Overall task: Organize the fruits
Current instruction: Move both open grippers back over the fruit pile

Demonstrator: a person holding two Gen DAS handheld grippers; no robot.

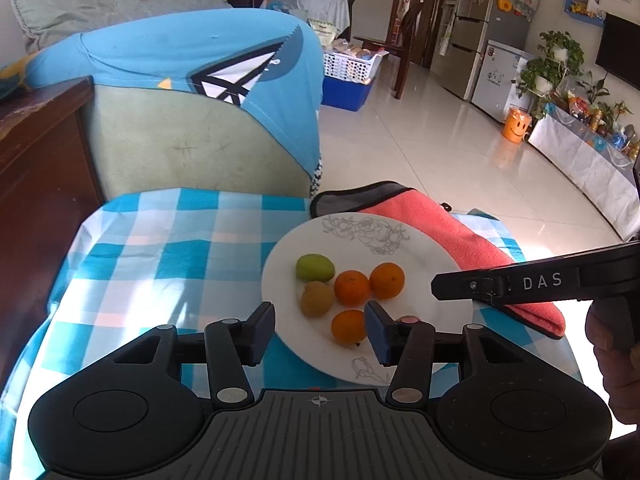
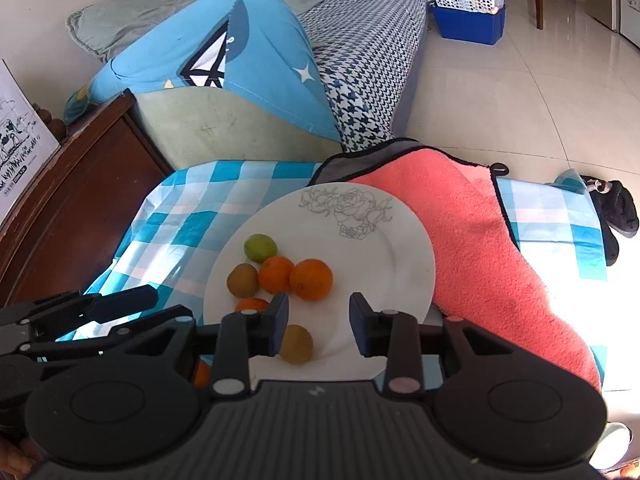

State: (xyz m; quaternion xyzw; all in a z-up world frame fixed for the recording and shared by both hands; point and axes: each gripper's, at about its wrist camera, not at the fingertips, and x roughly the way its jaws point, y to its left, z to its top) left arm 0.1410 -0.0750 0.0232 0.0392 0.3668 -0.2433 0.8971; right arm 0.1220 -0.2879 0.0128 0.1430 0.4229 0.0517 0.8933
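Progress: six fruits sitting on white plate (image 2: 400, 248) atop checkered bench (image 1: 160, 248) – three oranges (image 2: 311, 279), two kiwis, green fruit (image 1: 315, 267) | left claw (image 1: 320, 330) and right claw (image 2: 319, 323) hovering spread, empty | sorting looking unfinished

Two fisheye wrist views, both aimed down at the white plate on the checked bench.

The left wrist camera sits close above the near left rim of the plate (image 1: 448, 276), facing forward across it toward the sofa arm (image 1: 192, 136) and the tiled room beyond; the right gripper (image 1: 500, 284) enters beside the plate's right edge. The right wrist camera hangs nearer over the plate's (image 2: 400, 240) near edge, tilted more steeply down, with the left gripper (image 2: 120, 308) to the plate's left. Both views share the plate, its fruit, the coral towel (image 2: 480, 248) and the sofa.
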